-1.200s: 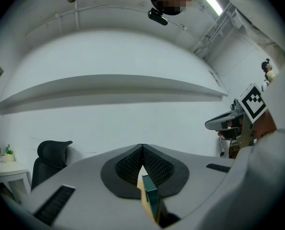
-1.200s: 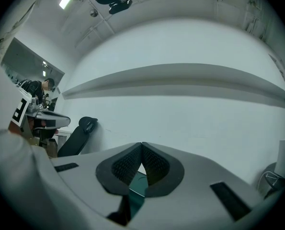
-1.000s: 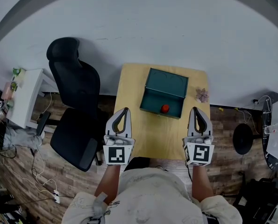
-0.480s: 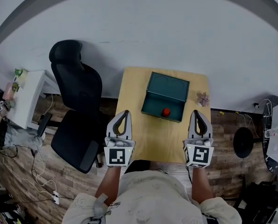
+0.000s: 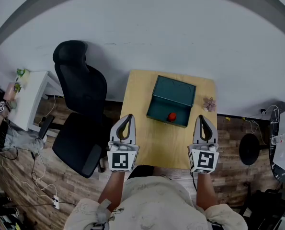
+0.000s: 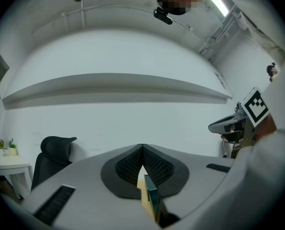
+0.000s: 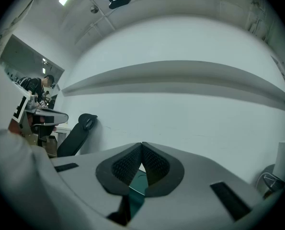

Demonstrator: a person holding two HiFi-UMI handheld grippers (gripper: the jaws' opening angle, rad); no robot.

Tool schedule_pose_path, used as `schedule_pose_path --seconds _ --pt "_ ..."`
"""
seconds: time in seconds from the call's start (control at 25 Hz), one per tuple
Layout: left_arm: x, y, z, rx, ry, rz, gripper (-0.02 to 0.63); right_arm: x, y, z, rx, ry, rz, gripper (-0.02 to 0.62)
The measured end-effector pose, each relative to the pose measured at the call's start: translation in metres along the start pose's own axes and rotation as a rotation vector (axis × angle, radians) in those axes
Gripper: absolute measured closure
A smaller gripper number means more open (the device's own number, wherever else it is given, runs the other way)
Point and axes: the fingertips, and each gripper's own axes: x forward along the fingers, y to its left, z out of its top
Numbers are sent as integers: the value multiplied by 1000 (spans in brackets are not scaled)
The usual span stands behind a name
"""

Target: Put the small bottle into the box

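Furniture was seen well to the left of the left gripper (image 5: 128,115): a white rectangular side table (image 5: 29,97) and, nearer to that gripper, a black padded office chair (image 5: 80,104). The left gripper, grey with a black-and-white marker cube, was held at the near left corner of a square light-wood table (image 5: 161,143). Its jaws were pressed together tip to tip, and nothing was gripped between them.

Ahead of that gripper and to its right, a dark teal rectangular box (image 5: 176,92) was set on the table, its lid opened back on the far side. The small bottle (image 5: 171,116), made out only as a small red rounded thing, lay inside the box near its front wall. It was apart from both grippers, ahead of the gap between them.

The right gripper (image 5: 200,117), built alike, was held at the near right corner, its jaws likewise closed on nothing. Just ahead of it and slightly to its right, a small pale pinkish flower-like thing (image 5: 209,104) lay on the table beside the box. Further to its right, a black round base (image 5: 249,149) stood on the wood-plank floor (image 5: 228,171).
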Motion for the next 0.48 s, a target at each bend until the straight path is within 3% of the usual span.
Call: schedule_pose_path --seconds 0.48 --pt "0 -1 -2 8 13 -9 599 1 3 -1 -2 4 12 580"
